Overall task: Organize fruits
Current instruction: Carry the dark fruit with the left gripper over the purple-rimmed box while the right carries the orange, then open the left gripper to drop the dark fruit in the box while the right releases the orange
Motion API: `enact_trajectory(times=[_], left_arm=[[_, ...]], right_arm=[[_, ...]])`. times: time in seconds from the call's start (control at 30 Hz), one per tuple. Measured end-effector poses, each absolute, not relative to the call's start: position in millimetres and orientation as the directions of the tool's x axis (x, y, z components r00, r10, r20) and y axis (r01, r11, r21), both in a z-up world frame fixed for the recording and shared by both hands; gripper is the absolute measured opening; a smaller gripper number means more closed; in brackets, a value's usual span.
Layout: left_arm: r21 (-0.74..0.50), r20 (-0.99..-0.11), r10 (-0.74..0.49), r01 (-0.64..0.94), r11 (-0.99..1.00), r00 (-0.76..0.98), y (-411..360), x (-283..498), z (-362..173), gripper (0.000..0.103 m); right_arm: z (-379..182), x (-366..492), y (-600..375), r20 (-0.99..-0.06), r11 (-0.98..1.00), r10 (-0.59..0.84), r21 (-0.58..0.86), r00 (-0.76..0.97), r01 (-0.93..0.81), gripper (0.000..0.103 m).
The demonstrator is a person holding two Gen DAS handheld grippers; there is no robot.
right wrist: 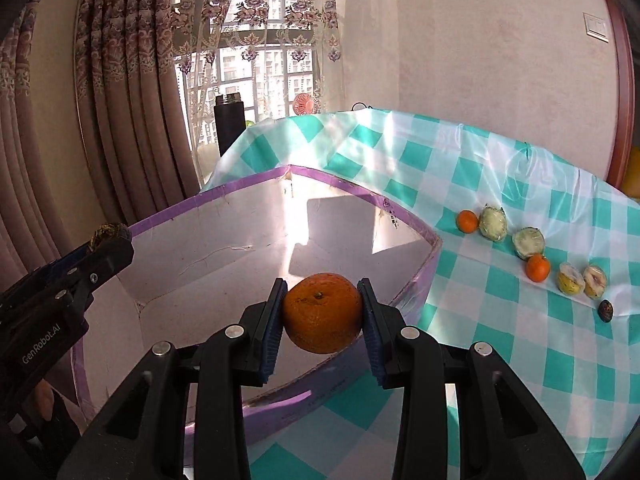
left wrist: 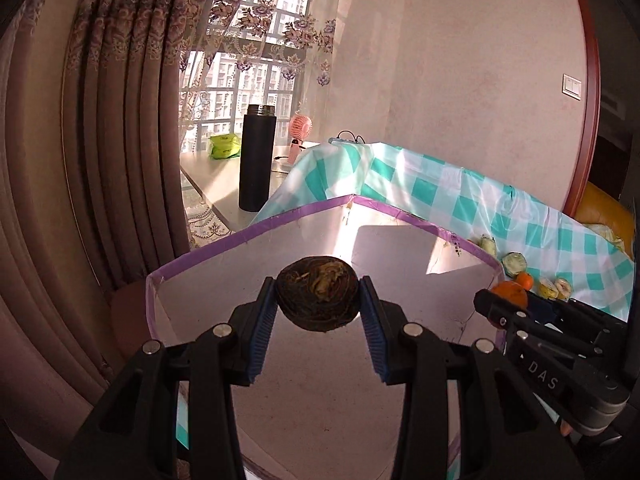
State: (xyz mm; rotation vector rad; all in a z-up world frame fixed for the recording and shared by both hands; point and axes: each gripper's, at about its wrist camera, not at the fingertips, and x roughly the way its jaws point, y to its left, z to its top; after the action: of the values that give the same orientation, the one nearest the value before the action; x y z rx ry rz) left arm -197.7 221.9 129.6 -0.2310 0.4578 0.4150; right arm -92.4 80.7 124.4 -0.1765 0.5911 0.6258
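My left gripper [left wrist: 319, 300] is shut on a dark brown, shrivelled round fruit [left wrist: 318, 300] and holds it above the open white box with purple-taped rim [left wrist: 256, 227]. My right gripper [right wrist: 323, 312] is shut on an orange [right wrist: 323, 312] over the box's near right edge [right wrist: 416, 280]. In the right wrist view the left gripper [right wrist: 108, 240] shows at the far left with the dark fruit [right wrist: 110, 233] at its tip. In the left wrist view the right gripper [left wrist: 504, 300] shows at the right with the orange [left wrist: 510, 292]. The box interior looks bare.
On the teal checked cloth [right wrist: 500, 360] right of the box lie two small oranges [right wrist: 467, 221] [right wrist: 537, 268], wrapped pale fruits [right wrist: 493, 222] [right wrist: 528, 242] [right wrist: 571, 278] and a small dark fruit [right wrist: 605, 310]. A black flask [left wrist: 256, 158] and pink fan [left wrist: 299, 136] stand by the window.
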Motion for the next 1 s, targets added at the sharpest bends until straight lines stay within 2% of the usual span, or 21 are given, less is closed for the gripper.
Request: enact_trajectory(times=[0.13,0.3,0.43,0.53,0.63,0.73,0.8,0.93,1.0], left_arm=[[-0.09,-0.564,0.306,-0.426,0.9,0.767,239.5,-182.8,120.6,0.042],[0.032,-0.682,0.319,-0.408,0.912,0.658,242.6,-157.5,107.8,0.043],[0.079,-0.752,0.329,-0.418,0.905,0.571,249.8,-143.0,93.0,0.048],[0.105,-0.788,0.327,-0.41,0.906,0.521,251.2,-137.0,80.3,0.049],[0.133,-0.796,0.327,-0.38,0.915,0.509,244.7,-135.3,75.6,0.059],[0.12,-0.795,0.329,-0.399,0.909,0.509,246.9,-136.8,77.8,0.065],[0.102,-0.807,0.321,-0.418,0.903,0.495,251.0,-136.5,78.9,0.074],[0.083,-0.802,0.309,-0.417,0.905,0.511,253.3,-138.3,78.4,0.076],[0.08,-0.799,0.313,-0.425,0.902,0.514,254.2,-138.5,78.7,0.077]], right_arm=[[119.3,-75.4,118.4,-0.663,0.793,0.432,-0.043,0.611,-0.608,0.036],[93.3,-64.6,156.7,-0.778,0.76,0.289,-0.167,0.557,-0.629,0.036],[69.1,-63.4,165.5,-0.828,0.73,0.212,-0.219,0.519,-0.647,0.035],[69.6,-64.1,165.0,-0.827,0.725,0.196,-0.24,0.527,-0.645,0.036],[68.0,-64.0,166.5,-0.842,0.715,0.188,-0.236,0.506,-0.658,0.036],[69.6,-60.8,162.8,-0.836,0.733,0.193,-0.226,0.514,-0.642,0.042],[71.0,-59.9,161.3,-0.834,0.741,0.209,-0.207,0.512,-0.639,0.044],[74.8,-63.1,161.5,-0.814,0.743,0.223,-0.213,0.536,-0.634,0.051],[76.4,-64.1,160.3,-0.803,0.75,0.234,-0.21,0.548,-0.627,0.052]])
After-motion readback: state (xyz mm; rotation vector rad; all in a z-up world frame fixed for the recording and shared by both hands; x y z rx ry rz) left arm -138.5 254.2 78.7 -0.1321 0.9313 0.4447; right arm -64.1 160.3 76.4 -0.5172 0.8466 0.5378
